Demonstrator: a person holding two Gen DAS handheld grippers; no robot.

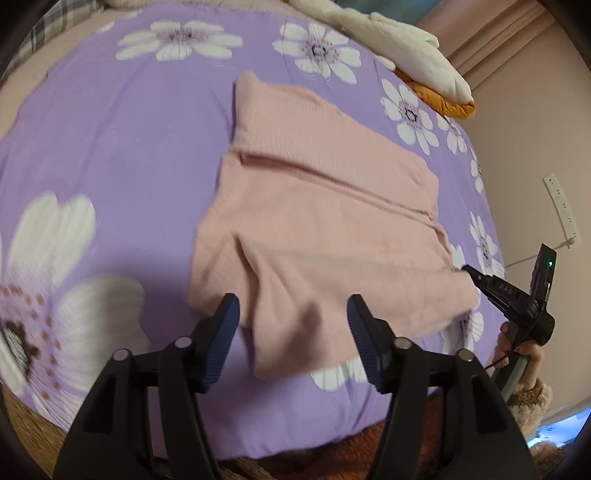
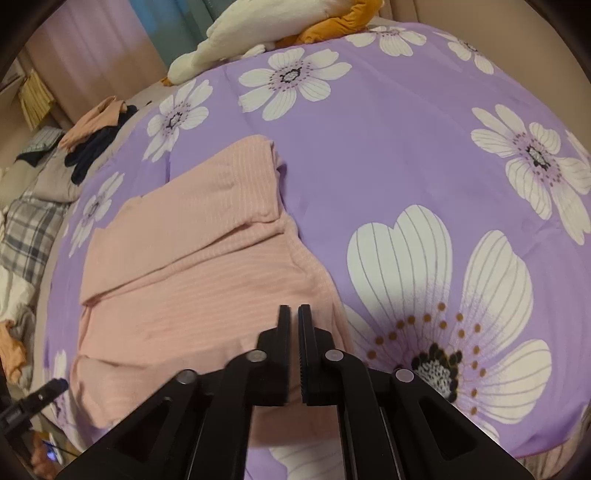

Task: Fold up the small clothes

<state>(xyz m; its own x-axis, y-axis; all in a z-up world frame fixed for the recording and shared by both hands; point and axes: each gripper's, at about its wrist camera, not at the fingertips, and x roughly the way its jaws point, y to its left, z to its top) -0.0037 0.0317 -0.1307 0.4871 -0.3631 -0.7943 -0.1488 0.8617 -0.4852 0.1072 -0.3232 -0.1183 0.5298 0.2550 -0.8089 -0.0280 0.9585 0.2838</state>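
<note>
A pink ribbed garment [image 1: 317, 206] lies partly folded on the purple flowered bedspread [image 1: 122, 140]; it also shows in the right wrist view [image 2: 199, 280]. My left gripper [image 1: 293, 314] is open, its jaws wide apart just above the garment's near edge, holding nothing. My right gripper [image 2: 294, 314] has its jaws nearly together over the garment's near right corner; no cloth shows between them. In the left wrist view the right gripper [image 1: 467, 269] touches the garment's right edge. The left gripper's tip [image 2: 55, 386] shows at the lower left of the right wrist view.
A white and orange plush toy [image 1: 413, 55] lies at the far edge of the bed, also in the right wrist view [image 2: 266, 33]. A pile of peach and dark clothes [image 2: 96, 136] and a plaid cloth [image 2: 29, 236] lie to the left. A power strip [image 1: 561, 206] hangs on the wall.
</note>
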